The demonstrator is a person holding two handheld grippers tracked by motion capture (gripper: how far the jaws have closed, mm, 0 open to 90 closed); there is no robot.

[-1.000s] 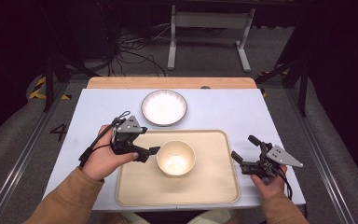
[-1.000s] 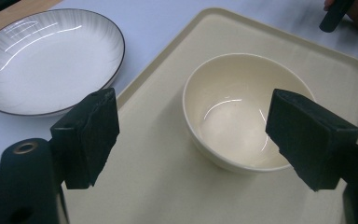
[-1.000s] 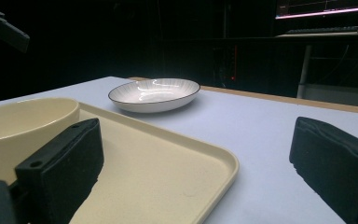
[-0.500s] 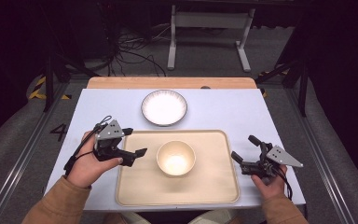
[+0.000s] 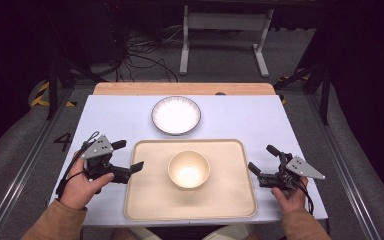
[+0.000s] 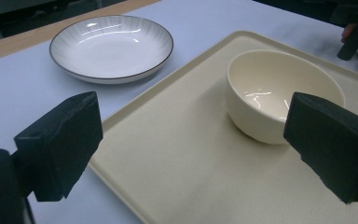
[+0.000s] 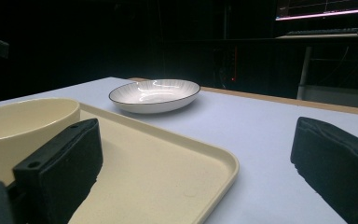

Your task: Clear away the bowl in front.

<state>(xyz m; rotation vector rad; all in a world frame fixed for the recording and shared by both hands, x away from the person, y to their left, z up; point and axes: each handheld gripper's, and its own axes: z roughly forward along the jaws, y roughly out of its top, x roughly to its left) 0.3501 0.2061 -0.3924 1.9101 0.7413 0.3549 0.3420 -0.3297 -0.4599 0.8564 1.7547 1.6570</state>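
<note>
A cream bowl (image 5: 189,169) stands upright in the middle of a beige tray (image 5: 145,200). My left gripper (image 5: 128,155) hovers at the tray's left edge, a hand's width from the bowl. Its jaws have just been opening and hold nothing. In the left gripper view the bowl (image 6: 279,93) lies ahead beyond the right pad, not between the pads. My right gripper (image 5: 263,158) rests open by the tray's right edge, empty. From the right gripper view the bowl (image 7: 23,126) shows behind the left pad.
A white plate with a dark rim (image 5: 176,115) sits empty on the blue table top behind the tray. A wooden strip (image 5: 180,88) runs along the table's far edge. Cables and a metal stand lie on the dark floor beyond.
My left gripper has drawn back leftwards from the bowl's rim to the tray's left edge and its jaws stand wider. The bowl stays on the tray. The right gripper has not moved.
</note>
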